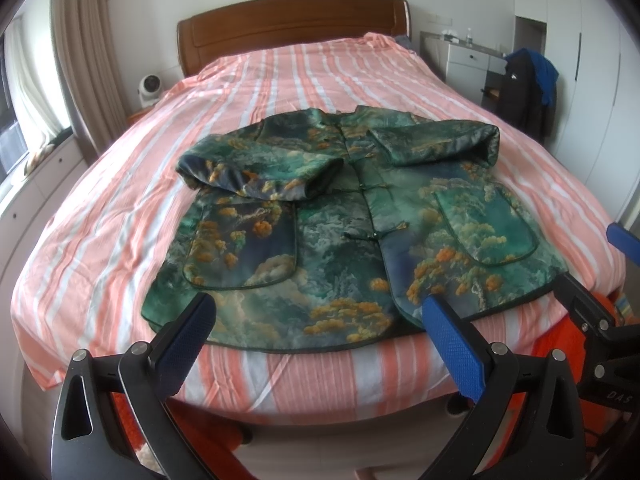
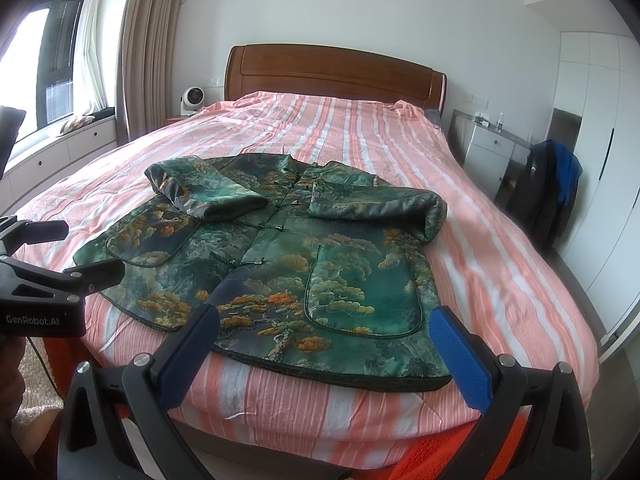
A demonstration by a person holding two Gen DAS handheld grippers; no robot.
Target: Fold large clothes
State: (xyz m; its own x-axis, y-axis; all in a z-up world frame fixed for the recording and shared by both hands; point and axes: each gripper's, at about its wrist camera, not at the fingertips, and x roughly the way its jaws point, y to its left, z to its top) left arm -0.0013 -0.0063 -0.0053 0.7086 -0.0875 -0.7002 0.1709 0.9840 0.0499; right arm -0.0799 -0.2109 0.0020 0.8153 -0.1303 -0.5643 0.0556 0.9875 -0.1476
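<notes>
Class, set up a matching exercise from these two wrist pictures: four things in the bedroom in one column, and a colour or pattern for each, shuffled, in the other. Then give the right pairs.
Things:
1. jacket
2. bed cover
3. headboard
4. fan

Descriptions:
A. white
B. brown wood
C. green with orange trees
D. pink and white stripes

Pairs: 1-C, 2-D, 3-B, 4-A

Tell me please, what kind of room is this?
Most likely a home bedroom. A large bed with a wooden headboard fills the room, a wardrobe stands along one wall, and a curtain hangs by the window. A jacket lies on the bed.
</notes>
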